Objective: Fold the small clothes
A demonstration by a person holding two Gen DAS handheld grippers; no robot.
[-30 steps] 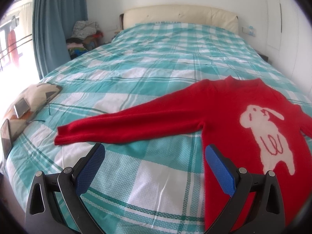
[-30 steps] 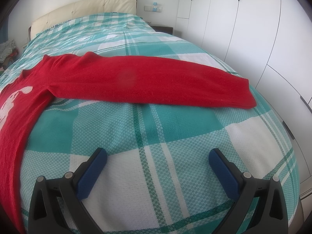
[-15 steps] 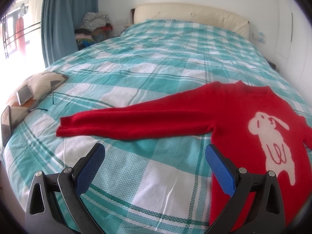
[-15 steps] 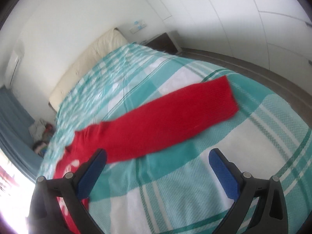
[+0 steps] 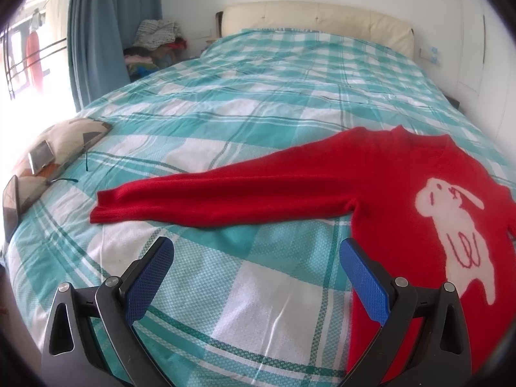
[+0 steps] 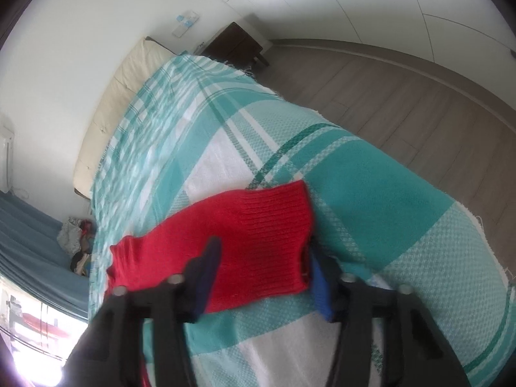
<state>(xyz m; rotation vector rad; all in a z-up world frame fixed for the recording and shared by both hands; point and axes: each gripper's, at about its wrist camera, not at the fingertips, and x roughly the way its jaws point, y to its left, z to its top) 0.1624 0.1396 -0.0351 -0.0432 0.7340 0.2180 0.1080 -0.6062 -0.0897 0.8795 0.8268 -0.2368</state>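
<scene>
The left gripper (image 5: 256,271) is held spread wide above the bedspread (image 5: 264,293), the red sweater (image 5: 380,190) lying at 1 o'clock. The sweater's cuff (image 6: 274,235) is straddled by the right gripper (image 6: 262,277); whether it is pinched cannot be told.

Left gripper (image 5: 256,266) hangs low and level, blue pads (image 5: 150,277) spread wide with nothing between them. Right gripper (image 6: 262,272) is rolled hard sideways, its jaws narrower, set astride a red cuff (image 6: 258,242).
</scene>
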